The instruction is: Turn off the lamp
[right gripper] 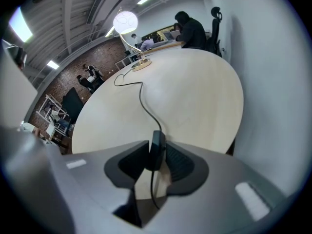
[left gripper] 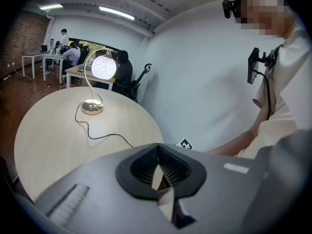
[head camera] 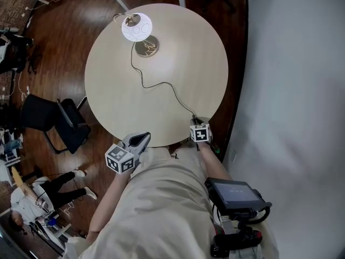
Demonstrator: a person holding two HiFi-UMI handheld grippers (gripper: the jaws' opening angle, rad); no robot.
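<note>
Right hand-held gripper [right gripper: 157,156] pinches switch [right gripper: 157,144], long axis toward lamp [right gripper: 126,22].

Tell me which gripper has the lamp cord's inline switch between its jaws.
The right gripper: the black inline switch sits pinched between its jaws. The left gripper has its jaws together, with nothing between them.
</note>
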